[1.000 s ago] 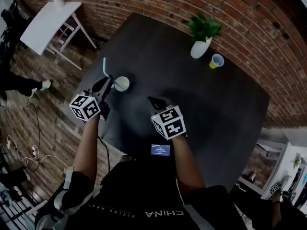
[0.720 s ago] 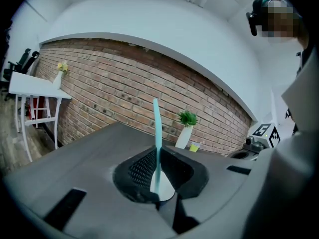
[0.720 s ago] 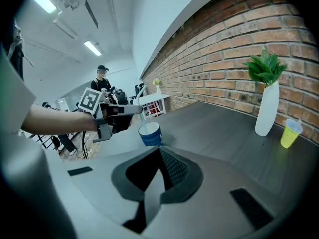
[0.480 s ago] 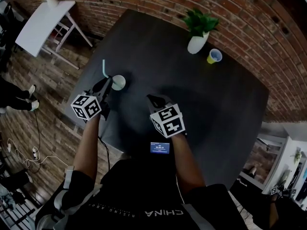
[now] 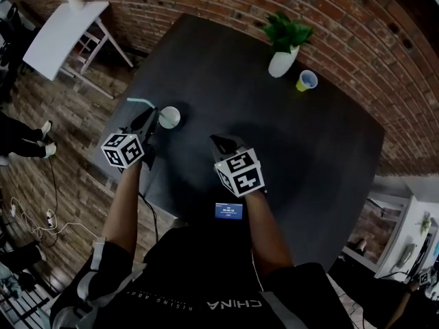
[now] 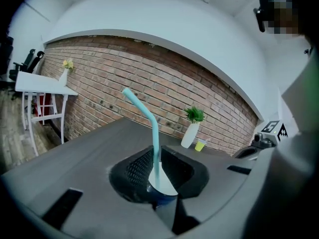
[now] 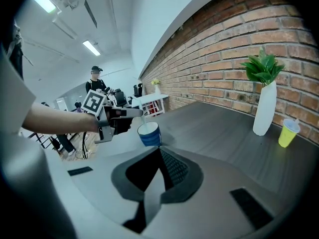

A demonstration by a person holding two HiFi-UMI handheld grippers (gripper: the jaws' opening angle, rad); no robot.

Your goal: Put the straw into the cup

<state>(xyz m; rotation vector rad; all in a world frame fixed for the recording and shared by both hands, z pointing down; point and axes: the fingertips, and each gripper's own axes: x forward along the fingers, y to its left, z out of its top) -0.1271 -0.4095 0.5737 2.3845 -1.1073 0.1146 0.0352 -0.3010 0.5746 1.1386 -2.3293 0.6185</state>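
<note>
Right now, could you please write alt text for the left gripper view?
A teal bendy straw stands gripped between the left gripper's jaws, which have just opened slightly, its end in a blue cup. Beyond: a dark table, a vased plant and a yellow cup.

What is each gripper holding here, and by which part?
The left gripper pinches the teal straw low on its straight part, below the bend, its jaws having just opened slightly. The shut right gripper holds nothing.
</note>
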